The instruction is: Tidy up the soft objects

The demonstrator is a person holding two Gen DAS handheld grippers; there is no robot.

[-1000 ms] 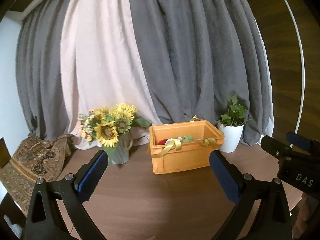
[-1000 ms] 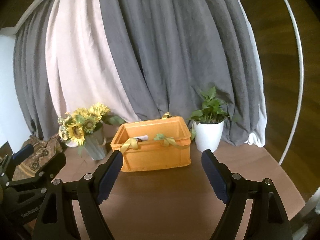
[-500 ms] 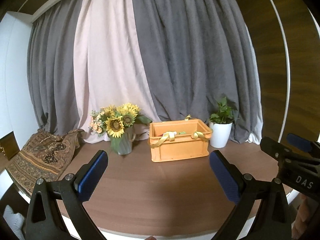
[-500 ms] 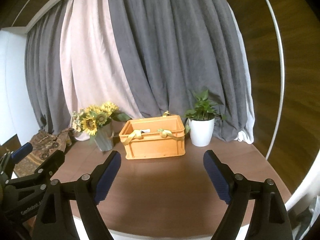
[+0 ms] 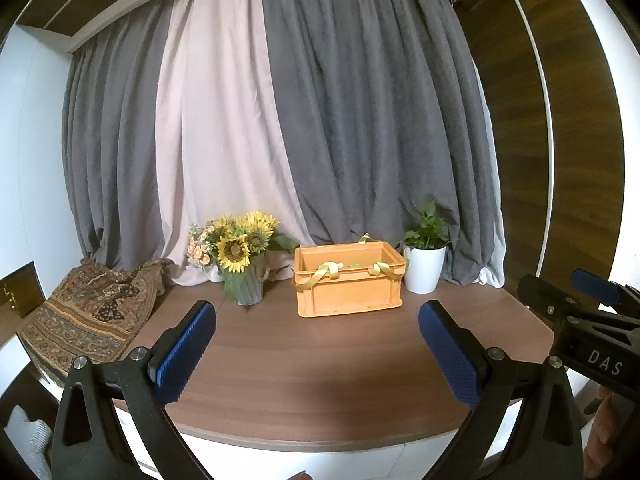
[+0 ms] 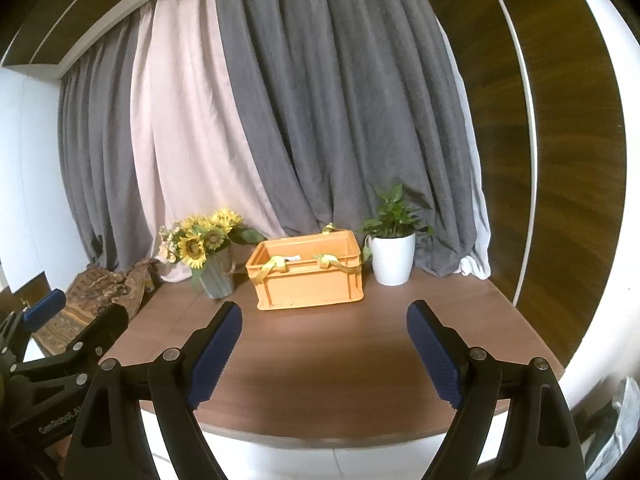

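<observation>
Grippers (image 5: pixel 318 322) above wooden table (image 5: pixel 320 360)

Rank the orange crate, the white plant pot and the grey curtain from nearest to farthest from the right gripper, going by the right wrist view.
From the right gripper, open and holding nothing:
1. Orange crate, straight ahead, mid-table.
2. White plant pot, right of the crate, set slightly further back.
3. Grey curtain, behind both, at the table's far edge.
</observation>
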